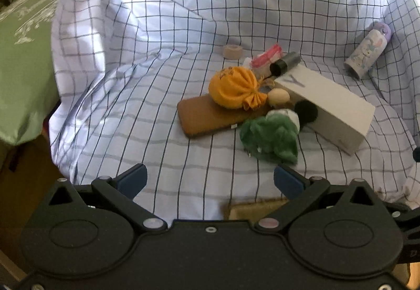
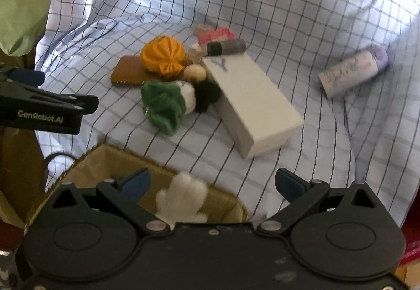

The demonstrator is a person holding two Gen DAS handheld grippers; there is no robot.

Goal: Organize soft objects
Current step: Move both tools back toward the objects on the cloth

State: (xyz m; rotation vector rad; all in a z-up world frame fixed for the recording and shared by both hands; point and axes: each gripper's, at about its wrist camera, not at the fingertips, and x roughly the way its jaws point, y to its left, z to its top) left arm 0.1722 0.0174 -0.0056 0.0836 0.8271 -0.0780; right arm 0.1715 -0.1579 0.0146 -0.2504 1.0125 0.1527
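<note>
On the checked cloth lies a pile: an orange cloth pouch, a green and white plush, a black pompom and a beige ball. My left gripper is open and holds nothing, a little short of the green plush. Over a woven basket my right gripper is open too. A white plush shows inside the basket's rim, below and between the fingers, touching neither.
A brown flat case lies under the pouch. Beside the pile are a long white box, a black cylinder, a pink packet and a tape roll. A printed bottle lies far right, a green bag at the left.
</note>
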